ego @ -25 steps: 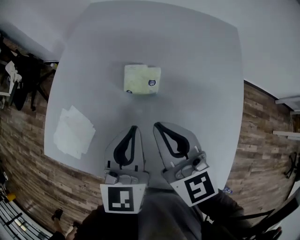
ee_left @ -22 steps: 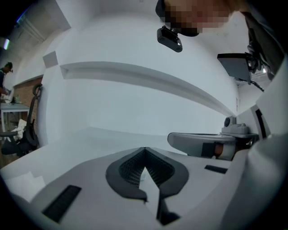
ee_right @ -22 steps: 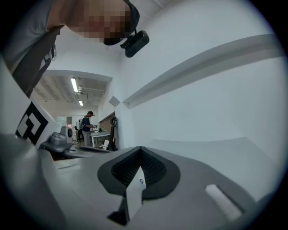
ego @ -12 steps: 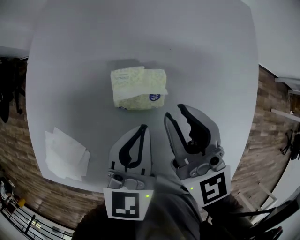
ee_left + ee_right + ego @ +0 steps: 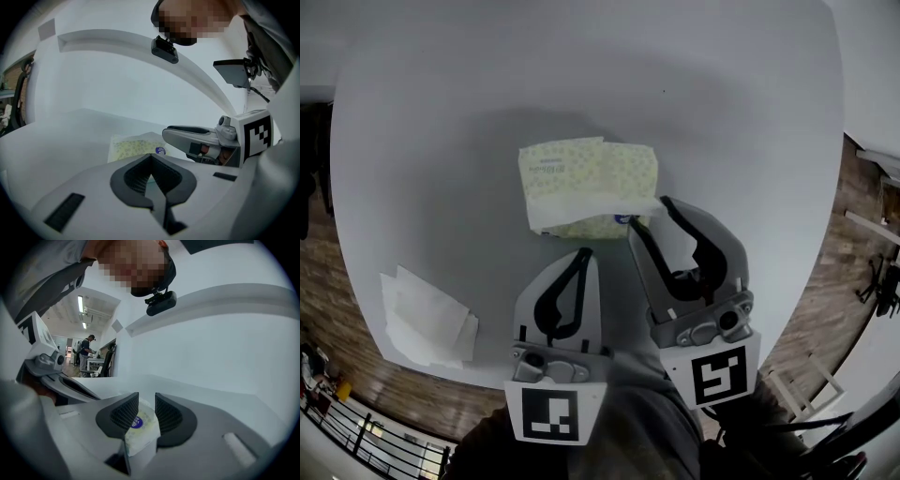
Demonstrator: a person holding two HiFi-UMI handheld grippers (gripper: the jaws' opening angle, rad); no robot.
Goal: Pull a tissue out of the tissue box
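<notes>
A soft tissue pack (image 5: 586,173), pale yellow-green with a blue round sticker, lies on the grey table (image 5: 731,112) with a white tissue edge across its top. My right gripper (image 5: 652,216) is at the pack's near right corner, its jaws opening. In the right gripper view, the pack's sticker end (image 5: 138,427) shows through the gap of the right gripper (image 5: 146,401), and the pads do not press on it. My left gripper (image 5: 584,253) is shut and empty, its tips just short of the pack's near side. The left gripper view shows the pack (image 5: 133,145) beyond the left gripper (image 5: 151,157).
A loose pile of white tissues (image 5: 427,319) lies near the table's front left edge. Wood floor (image 5: 825,281) shows past the table's right and left edges. In the right gripper view a person (image 5: 86,352) stands far off in the room.
Both grippers have moved forward and down to the tissue pack. The right gripper's jaws, shut a second ago, have spread apart. The left gripper stays shut.
</notes>
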